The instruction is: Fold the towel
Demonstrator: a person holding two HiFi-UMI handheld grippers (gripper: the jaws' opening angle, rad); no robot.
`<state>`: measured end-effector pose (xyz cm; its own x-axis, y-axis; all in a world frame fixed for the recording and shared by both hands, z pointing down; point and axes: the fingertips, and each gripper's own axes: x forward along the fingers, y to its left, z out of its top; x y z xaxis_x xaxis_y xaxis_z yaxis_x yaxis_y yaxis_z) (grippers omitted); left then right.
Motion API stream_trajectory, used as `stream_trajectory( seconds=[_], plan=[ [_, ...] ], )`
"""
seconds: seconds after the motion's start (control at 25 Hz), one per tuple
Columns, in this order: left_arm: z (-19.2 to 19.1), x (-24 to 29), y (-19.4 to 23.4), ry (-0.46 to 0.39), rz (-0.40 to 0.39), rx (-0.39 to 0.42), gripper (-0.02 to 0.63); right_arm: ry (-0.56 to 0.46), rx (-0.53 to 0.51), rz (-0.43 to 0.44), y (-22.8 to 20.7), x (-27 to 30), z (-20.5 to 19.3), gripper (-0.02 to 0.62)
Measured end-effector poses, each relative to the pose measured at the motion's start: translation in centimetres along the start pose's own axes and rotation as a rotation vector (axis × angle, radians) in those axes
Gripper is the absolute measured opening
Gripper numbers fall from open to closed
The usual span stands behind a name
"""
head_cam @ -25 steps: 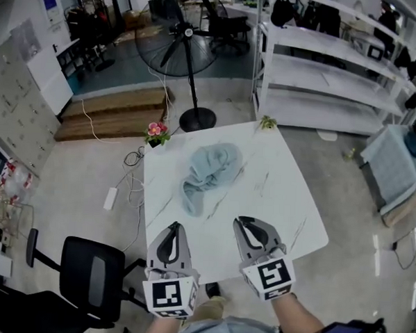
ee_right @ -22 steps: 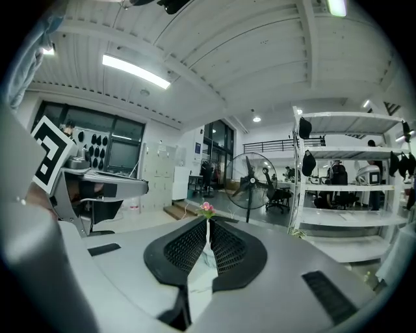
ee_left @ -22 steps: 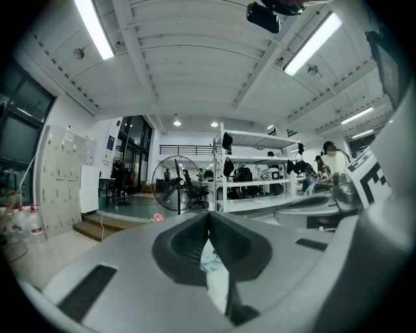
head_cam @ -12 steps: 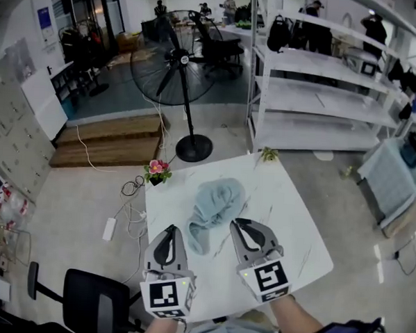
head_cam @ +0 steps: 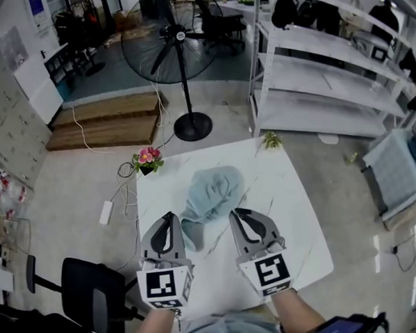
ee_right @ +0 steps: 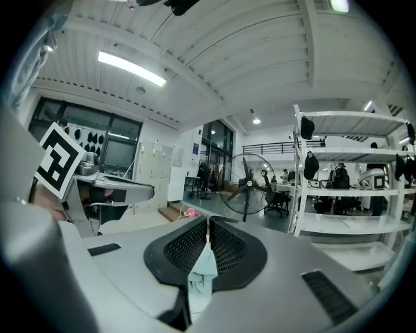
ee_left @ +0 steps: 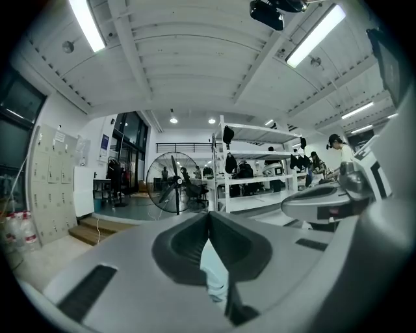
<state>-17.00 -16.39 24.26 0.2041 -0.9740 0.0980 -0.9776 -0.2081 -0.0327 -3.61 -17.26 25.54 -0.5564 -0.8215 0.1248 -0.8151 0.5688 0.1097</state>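
Left claw [head_cam: 169, 217] and right claw [head_cam: 238, 214] are both closed, tips together, clamped on nothing. They hang side by side over the near half of the table [head_cam: 296, 209]. The towel [head_cam: 214, 190] lies crumpled mid-table. Its near end reaches between the two claws, just beside the left one. Each gripper view shows a pale blue sliver of it below the closed tips.
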Motion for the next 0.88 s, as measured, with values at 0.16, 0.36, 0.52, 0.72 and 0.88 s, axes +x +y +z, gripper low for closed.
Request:
stream_trajectory(
  seconds=[0.16, 0.36, 0.52, 0.72, 0.88],
  plan=[
    [-2.7, 2.8, -0.5, 0.064, 0.011, -0.010, 0.009, 0.045, 0.019, 0.032, -1.5, 1.5, -2.3, 0.029],
    [-6.9, 5.2, -1.1, 0.176, 0.031, -0.036, 0.009, 0.124, 0.072, 0.067, -2.6, 2.6, -6.4, 0.029],
    [-9.8, 7.9, -0.6, 0.228, 0.047, -0.053, 0.009, 0.189, 0.098, 0.089, -3.2, 3.9, -10.1, 0.029],
    [-12.9, 11.1, -0.2, 0.250, 0.020, -0.093, 0.064, 0.251, 0.133, 0.092, -4.4, 4.8, -13.7, 0.029],
    [-14.3, 13.3, 0.3, 0.271, -0.018, -0.151, 0.262, 0.264, 0.148, 0.086, -5.3, 5.3, -14.7, 0.026]
  ],
)
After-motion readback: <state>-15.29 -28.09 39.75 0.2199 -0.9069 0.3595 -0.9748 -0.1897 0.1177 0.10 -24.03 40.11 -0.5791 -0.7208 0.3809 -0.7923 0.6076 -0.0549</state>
